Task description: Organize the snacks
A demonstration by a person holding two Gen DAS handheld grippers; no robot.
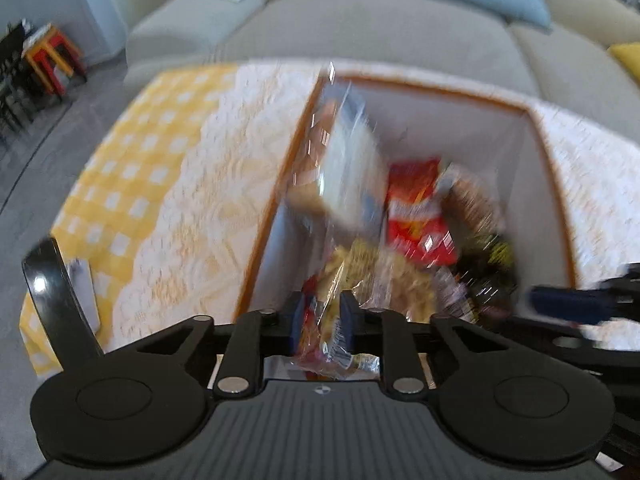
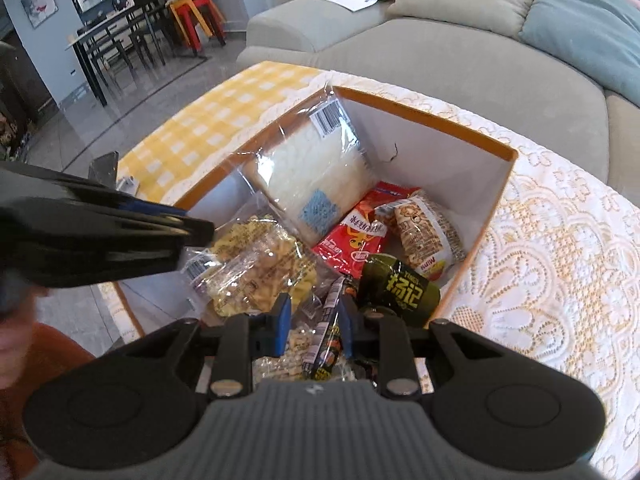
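An orange-rimmed white box [image 2: 496,196] on the lace-covered table holds several snacks: a clear bread bag [image 2: 316,176], a red packet [image 2: 356,240], a beige peanut packet [image 2: 428,236], a dark green packet [image 2: 396,288] and a clear bag of yellow crisps [image 2: 256,268]. My left gripper [image 1: 322,320] is shut on the edge of the clear crisps bag [image 1: 360,276] over the box [image 1: 272,216]. My right gripper [image 2: 312,320] is over the box's near end, shut on a small dark sausage-stick packet [image 2: 328,336]. The left view is blurred.
A yellow check cloth [image 2: 208,120] lies under the white lace cover [image 2: 552,240]. A grey sofa [image 2: 440,52] with cushions stands behind the table. A dining table, chairs and coloured stools [image 2: 192,20] stand far left. The left gripper's body [image 2: 100,236] reaches in from the left.
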